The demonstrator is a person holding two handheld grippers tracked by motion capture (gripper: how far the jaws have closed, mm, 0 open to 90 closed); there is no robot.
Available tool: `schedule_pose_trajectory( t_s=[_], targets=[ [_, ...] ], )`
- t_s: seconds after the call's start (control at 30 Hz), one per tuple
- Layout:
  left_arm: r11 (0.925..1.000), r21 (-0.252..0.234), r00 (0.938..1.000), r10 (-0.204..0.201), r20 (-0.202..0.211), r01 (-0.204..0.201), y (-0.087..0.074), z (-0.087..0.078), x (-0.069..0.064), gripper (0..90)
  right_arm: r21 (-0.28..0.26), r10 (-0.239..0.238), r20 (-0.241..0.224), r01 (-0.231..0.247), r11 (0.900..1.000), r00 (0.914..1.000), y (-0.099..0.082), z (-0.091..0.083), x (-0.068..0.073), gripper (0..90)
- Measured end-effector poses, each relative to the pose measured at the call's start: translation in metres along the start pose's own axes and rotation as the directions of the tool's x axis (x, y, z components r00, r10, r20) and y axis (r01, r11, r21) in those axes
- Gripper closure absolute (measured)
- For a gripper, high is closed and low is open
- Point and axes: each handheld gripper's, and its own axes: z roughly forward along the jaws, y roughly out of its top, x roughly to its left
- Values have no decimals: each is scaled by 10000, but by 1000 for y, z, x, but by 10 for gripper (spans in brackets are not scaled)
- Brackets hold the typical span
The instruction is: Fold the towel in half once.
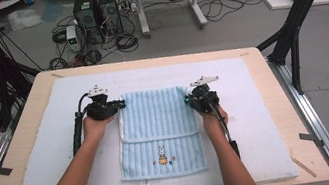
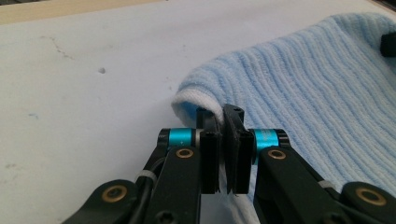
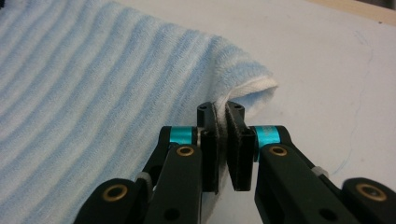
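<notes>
The left tongs (image 2: 223, 122) and right tongs (image 3: 222, 119) each clench a far corner of the blue towel (image 1: 159, 131) lying on the white mat (image 1: 49, 142). Carry both corners evenly toward the towel's near edge, probably completing a fold.

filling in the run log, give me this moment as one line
left tool: shut on towel far-left corner | right tool: shut on towel far-right corner | towel: far part folded over near part, on white mat
</notes>
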Motion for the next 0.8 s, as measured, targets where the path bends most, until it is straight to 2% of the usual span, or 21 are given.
schedule_pose_trajectory(
  t_s=[0.03,0.1,0.17,0.3,0.4,0.43,0.47,0.53,0.57,0.63,0.7,0.73,0.77,0.8],
  targets=[
    [10000,-13,10000,12,3,-12,2,2,2,852,-98,15,90,-14,10000,10000,1,2,0,852],
    [9998,-164,9999,149,-59,-150,6,5,4,852,118,4,206,-6,9999,9998,3,7,-2,852],
    [9998,86,9998,153,-93,-152,9,9,6,852,88,26,358,-30,10000,9994,5,11,-3,851],
    [10000,-23,10000,59,-71,-59,9,11,7,850,-11,67,490,-66,10000,9988,7,15,-4,847],
    [10000,75,10000,-43,-44,43,8,12,7,840,67,105,481,-108,9999,9988,6,17,-5,837],
    [9999,75,9999,-152,-39,152,7,13,7,814,47,87,472,-90,9999,9988,5,18,-5,800],
    [9990,178,9992,-397,-68,398,7,13,7,745,30,104,534,-106,9999,9985,5,18,-5,714],
    [9954,413,9962,-866,-47,867,5,14,8,545,-120,361,572,-354,9993,9977,6,17,-5,568],
    [9946,448,9956,-935,-25,935,4,13,8,495,-173,503,551,-494,9986,9972,6,16,-5,509],
    [9944,281,9948,-1015,-13,1015,2,9,7,428,-169,479,632,-470,9988,9969,6,13,-5,416],
    [9931,240,9932,-1149,196,1144,0,4,5,373,-224,530,436,-521,9984,9976,6,9,-6,364],
    [9921,382,9919,-1209,397,1194,0,2,4,346,-287,570,301,-561,9980,9979,5,6,-5,328],
    [9929,295,9916,-1167,561,1152,-1,-2,2,323,-293,640,28,-639,9975,9979,5,4,-6,305],
    [9949,26,9937,-1004,502,1004,-2,-6,-1,324,-280,689,-167,-694,9972,9975,4,1,-5,283]
  ],
)
